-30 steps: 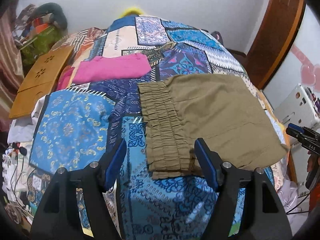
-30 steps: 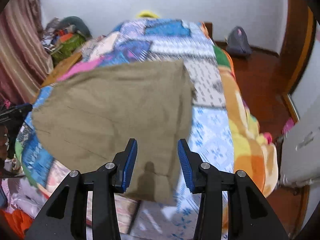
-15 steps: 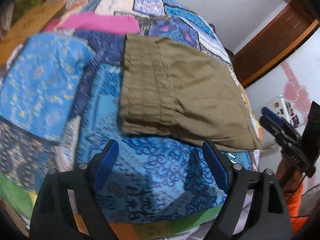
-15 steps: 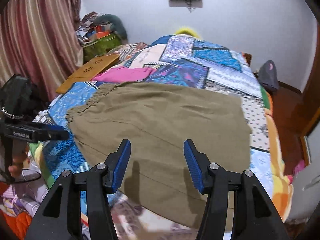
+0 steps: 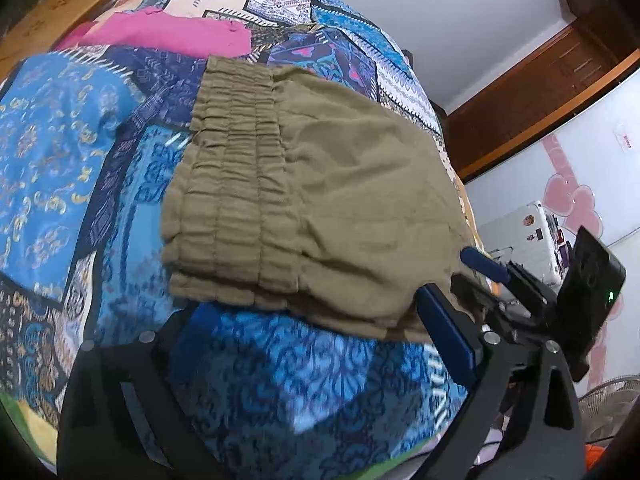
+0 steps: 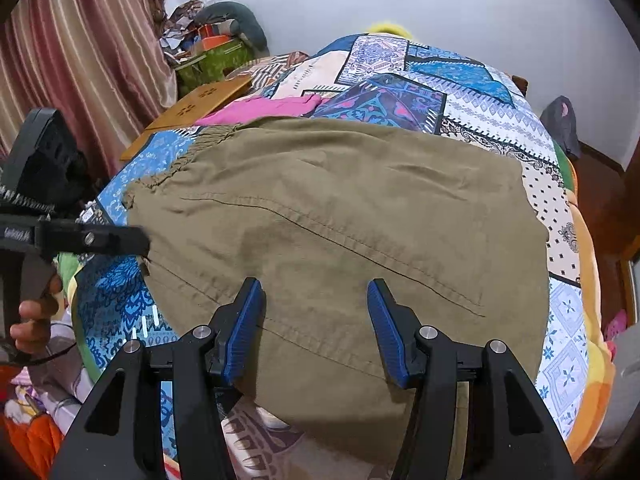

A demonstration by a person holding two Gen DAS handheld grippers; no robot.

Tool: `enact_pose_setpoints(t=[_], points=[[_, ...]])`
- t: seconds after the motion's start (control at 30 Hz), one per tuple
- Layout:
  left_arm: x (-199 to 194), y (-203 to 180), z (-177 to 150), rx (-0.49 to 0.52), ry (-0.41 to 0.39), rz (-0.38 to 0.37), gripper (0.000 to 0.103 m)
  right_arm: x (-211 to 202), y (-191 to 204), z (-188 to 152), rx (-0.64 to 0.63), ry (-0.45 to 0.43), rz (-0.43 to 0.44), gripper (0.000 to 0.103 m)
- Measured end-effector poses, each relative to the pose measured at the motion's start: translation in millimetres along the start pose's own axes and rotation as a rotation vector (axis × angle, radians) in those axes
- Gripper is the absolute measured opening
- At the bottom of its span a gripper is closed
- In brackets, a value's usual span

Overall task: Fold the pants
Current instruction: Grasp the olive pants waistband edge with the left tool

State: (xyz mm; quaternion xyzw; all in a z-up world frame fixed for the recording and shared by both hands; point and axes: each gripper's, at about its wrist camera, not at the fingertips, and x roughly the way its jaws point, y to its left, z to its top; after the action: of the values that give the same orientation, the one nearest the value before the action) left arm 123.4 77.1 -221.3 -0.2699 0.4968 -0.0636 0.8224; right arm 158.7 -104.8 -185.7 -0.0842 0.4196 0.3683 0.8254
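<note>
Olive pants (image 5: pixel 320 200) lie folded flat on the patchwork bedspread (image 5: pixel 60 140), with the gathered waistband (image 5: pixel 228 184) on the left. My left gripper (image 5: pixel 316 336) hovers at the pants' near edge. Its jaws are opening wide and grip nothing. The right gripper (image 5: pixel 484 268) shows at the pants' right corner. In the right wrist view the pants (image 6: pixel 340 208) fill the middle, and my right gripper (image 6: pixel 316 320) stands open above their near edge, its pads apart from the cloth. The left gripper (image 6: pixel 100 238) reaches in from the left.
A pink garment (image 5: pixel 160 32) lies behind the pants, next to a wooden board (image 6: pixel 192 106). Striped curtains (image 6: pixel 80 60) and a heap of things (image 6: pixel 208 40) stand at the far left. A hand (image 6: pixel 32 320) holds the left tool. A wooden door frame (image 5: pixel 540 80) is to the right.
The left gripper has opened wider and dipped toward the bed at the waistband's near edge. The right gripper has swung over the pants and opened a little. The pants have settled flat.
</note>
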Motion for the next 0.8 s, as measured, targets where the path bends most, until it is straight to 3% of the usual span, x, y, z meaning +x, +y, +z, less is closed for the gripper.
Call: enact_pose_setpoints(t=[0.1, 0.23, 0.27, 0.47, 0.8], points=[[2.1, 5.8, 12.6, -0.039, -0.013, -0.013, 0.097, 1.1, -1.6, 0.0, 0.002, 0.0, 0.009, 0.052], [4.6, 8.3, 27.0, -0.057, -0.028, 0.012, 0.078, 0.8, -2.1, -0.9, 0.01, -0.001, 0.018, 0.052], [4.8, 5.6, 29.4, -0.04, -0.032, 0.041, 0.068, 0.8, -1.6, -0.6, 0.011, 0.0, 0.018, 0.052], [-9.1, -20.0, 30.1, 0.139, -0.112, 0.182, 0.042, -0.3, -1.7, 6.8, 0.017, 0.027, 0.027, 0.052], [-60.9, -54.8, 34.8, 0.31, -0.292, 0.289, 0.031, -5.9, 0.7, 36.8, 0.055, -0.068, -0.006, 0.052]])
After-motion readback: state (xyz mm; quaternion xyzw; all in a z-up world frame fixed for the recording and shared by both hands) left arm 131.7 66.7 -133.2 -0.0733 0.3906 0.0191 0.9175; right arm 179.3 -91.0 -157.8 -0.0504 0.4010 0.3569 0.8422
